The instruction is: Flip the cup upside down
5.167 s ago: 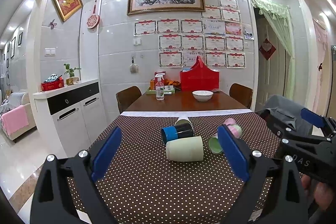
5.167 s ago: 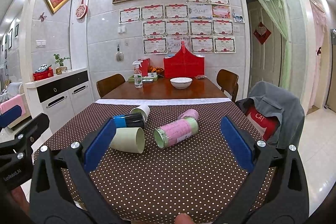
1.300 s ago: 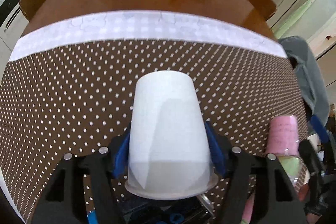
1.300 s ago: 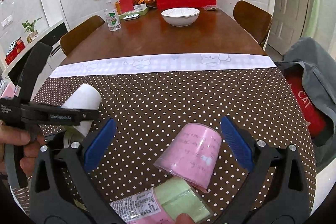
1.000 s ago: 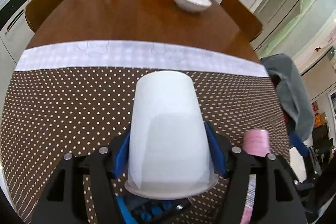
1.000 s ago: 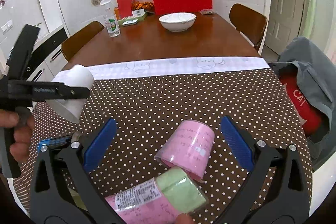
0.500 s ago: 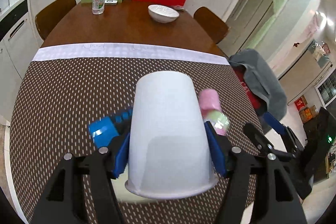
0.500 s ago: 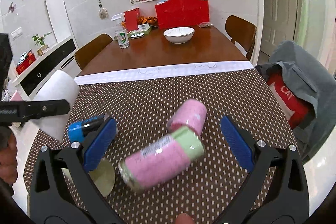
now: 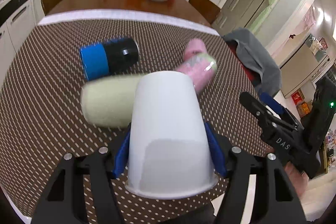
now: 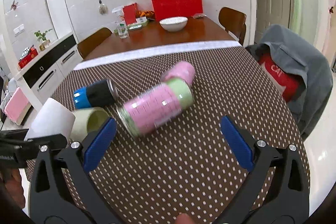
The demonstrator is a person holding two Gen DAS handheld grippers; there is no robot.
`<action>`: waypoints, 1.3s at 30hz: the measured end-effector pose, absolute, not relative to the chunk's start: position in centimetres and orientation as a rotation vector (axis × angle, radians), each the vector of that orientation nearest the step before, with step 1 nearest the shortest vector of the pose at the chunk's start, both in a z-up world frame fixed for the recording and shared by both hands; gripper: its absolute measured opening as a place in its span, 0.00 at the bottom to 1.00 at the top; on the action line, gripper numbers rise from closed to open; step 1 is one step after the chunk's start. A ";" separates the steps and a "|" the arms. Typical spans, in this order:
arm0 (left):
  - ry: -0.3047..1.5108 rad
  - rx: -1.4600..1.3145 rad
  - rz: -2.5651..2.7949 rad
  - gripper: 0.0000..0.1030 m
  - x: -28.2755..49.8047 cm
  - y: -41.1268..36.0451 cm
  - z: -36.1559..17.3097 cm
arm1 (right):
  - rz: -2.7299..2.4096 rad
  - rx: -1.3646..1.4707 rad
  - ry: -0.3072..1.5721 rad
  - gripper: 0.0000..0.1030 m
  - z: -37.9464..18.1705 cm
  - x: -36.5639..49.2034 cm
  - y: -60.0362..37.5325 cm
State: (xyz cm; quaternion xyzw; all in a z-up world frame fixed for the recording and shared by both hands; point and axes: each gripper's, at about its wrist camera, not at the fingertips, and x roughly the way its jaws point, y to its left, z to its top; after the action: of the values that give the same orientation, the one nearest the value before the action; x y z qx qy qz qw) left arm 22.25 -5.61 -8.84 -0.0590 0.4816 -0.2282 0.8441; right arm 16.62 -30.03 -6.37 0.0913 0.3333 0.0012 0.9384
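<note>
My left gripper [image 9: 169, 149] is shut on a white cup [image 9: 168, 131], gripped near its wide rim with its closed base pointing away from me, above the near part of the dotted tablecloth. The cup also shows at the left of the right wrist view [image 10: 51, 119]. My right gripper [image 10: 168, 140] is open and empty above the cloth, near the front edge. A pale green cup [image 9: 109, 100] lies on its side just beyond the white cup. A blue and black cup [image 9: 109, 58], a pink and green bottle [image 10: 156, 107] and a pink cup [image 10: 180, 71] also lie on their sides.
The brown dotted tablecloth [image 10: 210, 110] covers the near half of a wooden table [image 10: 159, 35]. A white bowl [image 10: 173, 23], a spray bottle [image 10: 121, 27] and a red box [image 10: 177, 4] stand at the far end. A chair with a grey jacket [image 10: 294, 68] is at the right.
My left gripper has pulled back toward the near edge with the white cup still held. My right gripper has also drawn back, so the lying cups look farther away.
</note>
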 end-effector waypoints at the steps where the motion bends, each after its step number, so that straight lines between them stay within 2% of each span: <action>1: 1.026 -0.130 -0.486 0.62 21.8 -5.8 -9.5 | 0.001 0.186 0.685 0.94 -6.7 16.3 -30.0; 19: 1.107 -0.133 -0.455 0.63 21.0 -7.7 -15.7 | -0.012 0.173 0.699 0.94 -9.7 13.8 -30.0; 21: 1.128 -0.129 -0.462 0.71 21.1 -7.7 -16.2 | -0.014 0.171 0.698 0.94 -9.7 13.6 -29.9; 26: 1.031 -0.100 -0.447 0.79 20.0 -7.4 -15.0 | -0.011 0.178 0.695 0.94 -9.5 13.1 -29.7; 39: 0.814 -0.002 -0.268 0.79 16.3 -4.2 -11.0 | 0.013 0.160 0.642 0.94 -7.4 11.5 -27.0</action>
State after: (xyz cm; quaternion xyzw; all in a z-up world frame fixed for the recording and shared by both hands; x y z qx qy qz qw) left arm 16.32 -4.16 -11.03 -0.0011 0.3947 -0.1300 0.9095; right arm 11.48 -27.01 -7.38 0.0785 0.3152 0.0063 0.9458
